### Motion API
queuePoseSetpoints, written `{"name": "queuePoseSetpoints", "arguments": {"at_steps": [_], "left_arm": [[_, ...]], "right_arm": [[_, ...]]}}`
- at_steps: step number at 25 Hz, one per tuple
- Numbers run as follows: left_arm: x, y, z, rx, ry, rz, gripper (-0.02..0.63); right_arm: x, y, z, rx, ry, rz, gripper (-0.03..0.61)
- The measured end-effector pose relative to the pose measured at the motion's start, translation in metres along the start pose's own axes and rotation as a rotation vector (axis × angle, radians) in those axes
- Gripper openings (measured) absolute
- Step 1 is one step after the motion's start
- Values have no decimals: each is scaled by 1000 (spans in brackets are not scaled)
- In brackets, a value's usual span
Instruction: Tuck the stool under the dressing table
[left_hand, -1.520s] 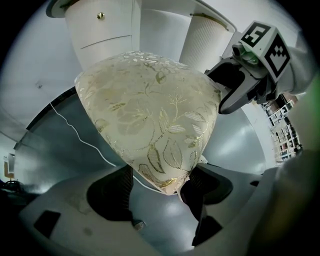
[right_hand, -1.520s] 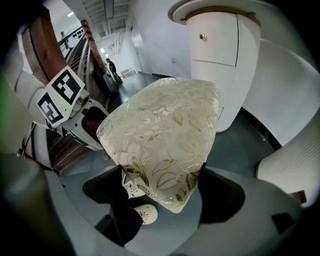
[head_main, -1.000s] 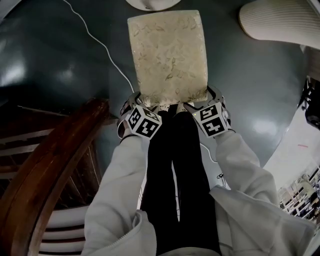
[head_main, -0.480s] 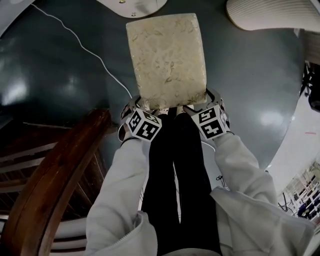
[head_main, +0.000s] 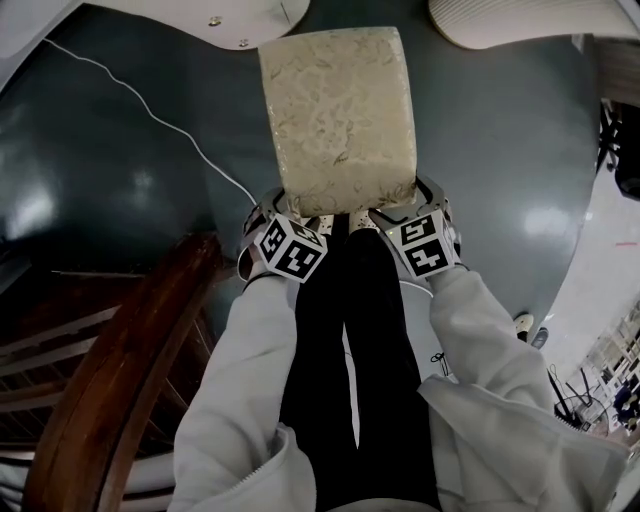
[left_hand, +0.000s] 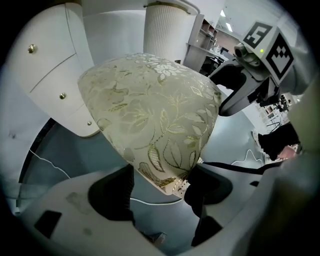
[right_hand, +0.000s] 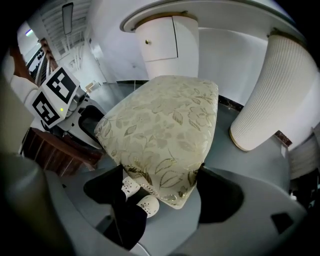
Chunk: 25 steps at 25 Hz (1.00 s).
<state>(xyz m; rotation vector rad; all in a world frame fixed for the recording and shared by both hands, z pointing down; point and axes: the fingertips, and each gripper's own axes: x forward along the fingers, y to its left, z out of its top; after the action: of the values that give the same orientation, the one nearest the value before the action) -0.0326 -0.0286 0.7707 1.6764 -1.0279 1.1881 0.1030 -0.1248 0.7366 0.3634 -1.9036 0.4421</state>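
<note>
The stool (head_main: 340, 110) has a cream cushion with a gold leaf pattern and sits on the dark floor in front of me. My left gripper (head_main: 283, 212) is shut on its near left corner, and my right gripper (head_main: 408, 205) is shut on its near right corner. In the left gripper view the stool (left_hand: 150, 115) fills the middle, its corner pinched between the left gripper's (left_hand: 160, 189) jaws. The right gripper (right_hand: 162, 192) clamps the other corner of the stool (right_hand: 160, 130). The white dressing table (head_main: 200, 15) lies just past the stool's far end, with its fluted pedestal (head_main: 530, 20) at the right.
A dark wooden chair back (head_main: 130, 340) curves along my left side. A thin white cable (head_main: 150, 110) runs over the glossy grey floor left of the stool. The person's dark legs and white shoes (right_hand: 135, 200) stand right behind the stool. The table's cabinet (left_hand: 55, 75) has small brass knobs.
Both grippers and the stool have moved forward towards the dressing table, whose white edge now shows larger at the top. The wooden chair has slid back in the view.
</note>
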Motion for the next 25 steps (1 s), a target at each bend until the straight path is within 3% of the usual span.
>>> {"name": "queuePoseSetpoints", "arguments": {"at_steps": [14, 25], "left_arm": [[10, 6, 52, 130, -23, -32, 348], [11, 15, 75, 169, -27, -51, 348]], "right_arm": [[-10, -39, -2, 121, -21, -84, 506], [-12, -58, 7, 150, 4, -99, 503]]}}
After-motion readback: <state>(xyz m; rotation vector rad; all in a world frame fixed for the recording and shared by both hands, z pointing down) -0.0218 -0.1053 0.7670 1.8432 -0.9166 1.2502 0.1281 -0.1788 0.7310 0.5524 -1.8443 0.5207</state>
